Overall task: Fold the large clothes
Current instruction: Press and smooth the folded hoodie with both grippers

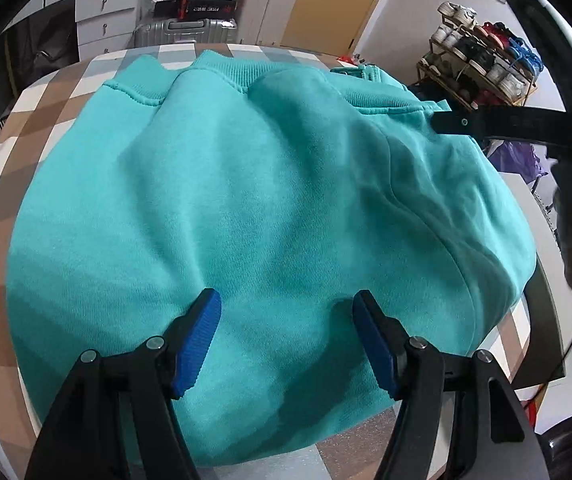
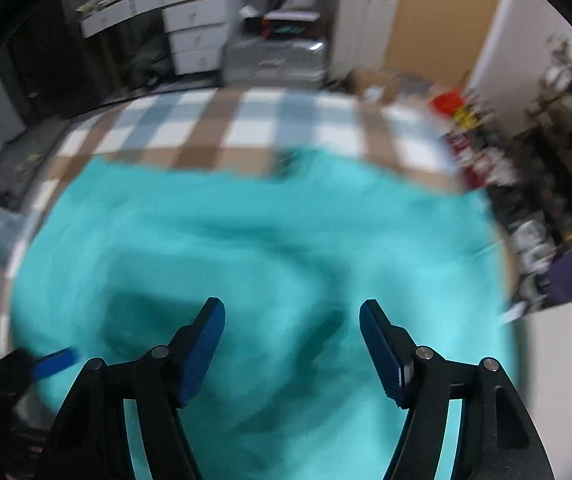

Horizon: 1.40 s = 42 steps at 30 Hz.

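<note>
Lying folded on a checked table (image 1: 66,92): teal sweatshirt (image 1: 246,200), suitcase (image 1: 186,30) and shoe rack (image 1: 482,60) beyond; left claw (image 1: 286,312) and right claw (image 2: 292,320) hovering above, jaws apart.

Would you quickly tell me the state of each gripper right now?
Left gripper: open, holding nothing, over the teal sweatshirt.
Right gripper: open, holding nothing, above the same sweatshirt; that view is blurred.
</note>
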Each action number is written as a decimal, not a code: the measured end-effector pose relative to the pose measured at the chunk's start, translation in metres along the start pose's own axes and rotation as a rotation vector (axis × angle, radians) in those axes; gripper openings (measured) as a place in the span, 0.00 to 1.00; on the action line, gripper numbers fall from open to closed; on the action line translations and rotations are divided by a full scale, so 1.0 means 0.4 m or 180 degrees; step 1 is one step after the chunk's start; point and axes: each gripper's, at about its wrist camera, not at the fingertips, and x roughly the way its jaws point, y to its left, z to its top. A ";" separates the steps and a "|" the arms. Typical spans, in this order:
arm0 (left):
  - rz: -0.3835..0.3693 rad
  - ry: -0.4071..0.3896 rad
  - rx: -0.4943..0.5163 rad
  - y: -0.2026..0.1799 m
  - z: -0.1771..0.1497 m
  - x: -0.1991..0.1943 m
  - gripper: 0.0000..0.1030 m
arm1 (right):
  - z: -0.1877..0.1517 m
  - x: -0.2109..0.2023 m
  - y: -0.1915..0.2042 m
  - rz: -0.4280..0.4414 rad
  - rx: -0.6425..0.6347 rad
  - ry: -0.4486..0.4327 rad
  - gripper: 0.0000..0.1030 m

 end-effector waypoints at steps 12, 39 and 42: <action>0.0117 0.0038 0.0037 -0.008 0.013 0.011 0.63 | -0.072 0.113 -0.053 -0.0268 -0.0170 0.0205 0.68; 0.0219 0.0008 0.0063 -0.015 0.011 0.015 0.65 | -0.298 -0.047 0.088 0.0663 -0.0236 -0.0042 0.61; 0.0250 0.0009 0.0120 -0.023 0.008 0.016 0.65 | -0.303 0.020 0.092 0.0638 0.0026 -0.0072 0.61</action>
